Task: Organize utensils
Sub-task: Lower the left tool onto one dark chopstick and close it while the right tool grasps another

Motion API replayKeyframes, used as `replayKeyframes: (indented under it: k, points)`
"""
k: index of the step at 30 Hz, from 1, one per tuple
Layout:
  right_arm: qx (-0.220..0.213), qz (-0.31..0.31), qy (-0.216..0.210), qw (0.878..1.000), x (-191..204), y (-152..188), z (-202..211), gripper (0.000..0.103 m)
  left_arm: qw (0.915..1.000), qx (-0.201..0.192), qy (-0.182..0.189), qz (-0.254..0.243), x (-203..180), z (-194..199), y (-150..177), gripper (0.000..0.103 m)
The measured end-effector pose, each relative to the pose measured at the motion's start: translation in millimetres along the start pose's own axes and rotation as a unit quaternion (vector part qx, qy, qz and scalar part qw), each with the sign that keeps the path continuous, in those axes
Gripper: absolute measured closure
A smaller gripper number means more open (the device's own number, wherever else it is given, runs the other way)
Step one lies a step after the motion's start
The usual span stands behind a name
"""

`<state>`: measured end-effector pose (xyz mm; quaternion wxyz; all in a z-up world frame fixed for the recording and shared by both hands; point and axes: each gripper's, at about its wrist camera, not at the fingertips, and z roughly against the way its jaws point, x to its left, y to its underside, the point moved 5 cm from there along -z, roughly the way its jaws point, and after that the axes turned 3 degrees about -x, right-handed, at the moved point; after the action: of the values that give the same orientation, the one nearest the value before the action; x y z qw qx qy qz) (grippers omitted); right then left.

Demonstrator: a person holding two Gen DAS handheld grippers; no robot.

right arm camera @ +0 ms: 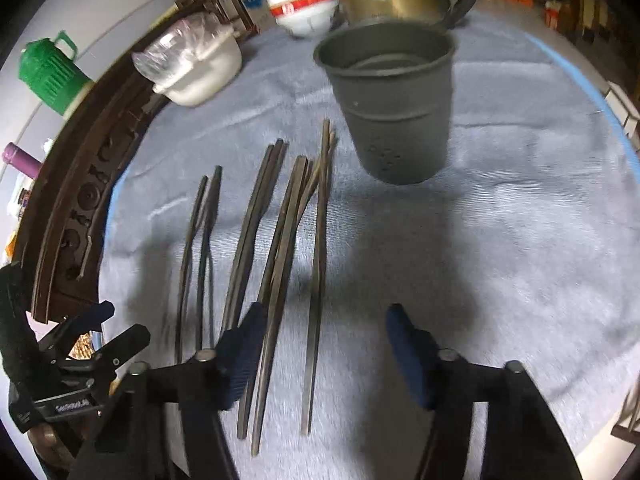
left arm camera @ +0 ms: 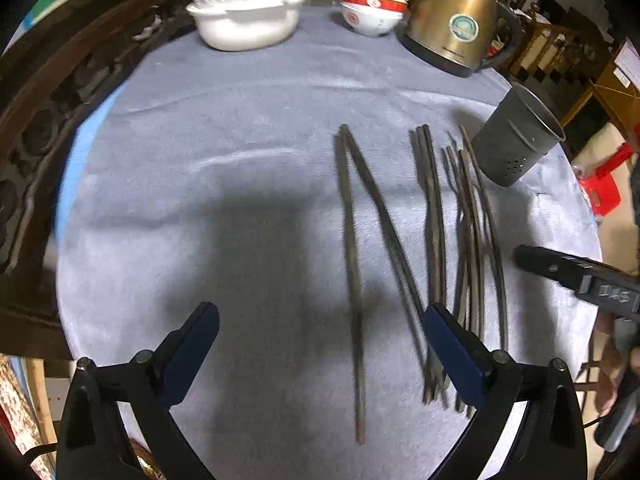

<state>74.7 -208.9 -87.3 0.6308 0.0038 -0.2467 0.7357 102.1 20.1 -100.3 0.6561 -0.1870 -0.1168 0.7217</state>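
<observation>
Several dark chopsticks (left arm camera: 436, 216) lie in loose groups on a grey-blue cloth (left arm camera: 224, 140); they also show in the right wrist view (right arm camera: 280, 248). A grey perforated holder cup (left arm camera: 518, 136) stands upright at the far right, and in the right wrist view (right arm camera: 394, 100) just beyond the chopstick tips. My left gripper (left arm camera: 320, 320) is open and empty above the near ends of a crossed pair (left arm camera: 352, 240). My right gripper (right arm camera: 324, 320) is open and empty over the rightmost chopstick (right arm camera: 318, 264). The right gripper's body (left arm camera: 580, 276) shows at the right edge of the left wrist view.
A gold kettle (left arm camera: 456, 20), stacked red-and-white bowls (left arm camera: 374, 4) and a white pot with plastic wrap (left arm camera: 248, 12) stand at the back. A carved dark wood rim (left arm camera: 52, 120) borders the left side. A green jug (right arm camera: 52, 72) sits beyond it.
</observation>
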Motion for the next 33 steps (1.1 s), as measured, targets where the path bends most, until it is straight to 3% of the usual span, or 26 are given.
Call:
replayKeyframes:
  k: [3,5,8,10,12,13,14,16,17,18,27,33]
  points:
    - [0.022,0.000,0.015,1.000,0.2,-2.7,-18.5,0.062,0.9998,0.019,-0.005,-0.007,-3.1,-11.5,-5.6,0.018]
    - [0.030,0.000,0.018,0.999,0.9,-4.0,-24.9,0.064,0.9992,0.039,-0.003,-0.005,-4.3,-20.0,-7.6,0.032]
    - [0.033,0.010,0.023,0.999,6.2,-5.1,-28.2,0.066,0.9987,0.051,0.000,-0.003,-7.5,-27.1,-10.2,0.033]
    - [0.041,0.017,0.032,0.999,9.1,-7.0,-31.7,0.073,0.9981,0.061,-0.002,-0.005,-10.1,-32.6,-12.2,0.034]
    - [0.046,0.033,0.051,0.997,13.8,-8.6,-35.2,0.083,0.9974,0.070,-0.009,-0.010,-11.9,-37.7,-12.8,0.043]
    - [0.049,0.039,0.057,0.996,15.7,-8.5,-36.3,0.086,0.9966,0.081,-0.014,-0.012,-12.5,-41.4,-11.9,0.055]
    - [0.053,0.042,0.059,0.996,16.7,-8.6,-37.2,0.093,0.9964,0.080,-0.023,-0.017,-13.4,-41.8,-12.5,0.059]
    - [0.058,0.049,0.061,0.995,19.1,-7.6,-38.3,0.093,0.9952,0.084,-0.037,-0.033,-16.7,-43.7,-13.3,0.073]
    - [0.060,0.052,0.062,0.995,20.1,-6.6,-37.8,0.094,0.9946,0.087,-0.042,-0.039,-18.0,-43.8,-13.8,0.089]
    - [0.063,0.055,0.062,0.995,21.1,-5.2,-37.7,0.095,0.9941,0.091,-0.041,-0.042,-19.0,-44.0,-13.1,0.096]
    - [0.090,0.092,0.065,0.990,17.1,44.7,-19.3,0.095,0.9926,0.114,-0.007,-0.041,-15.3,-25.0,33.2,0.097]
    - [0.100,0.080,0.051,0.990,14.3,63.6,-17.5,0.093,0.9904,0.123,0.061,0.012,-8.8,-16.8,59.2,0.096]
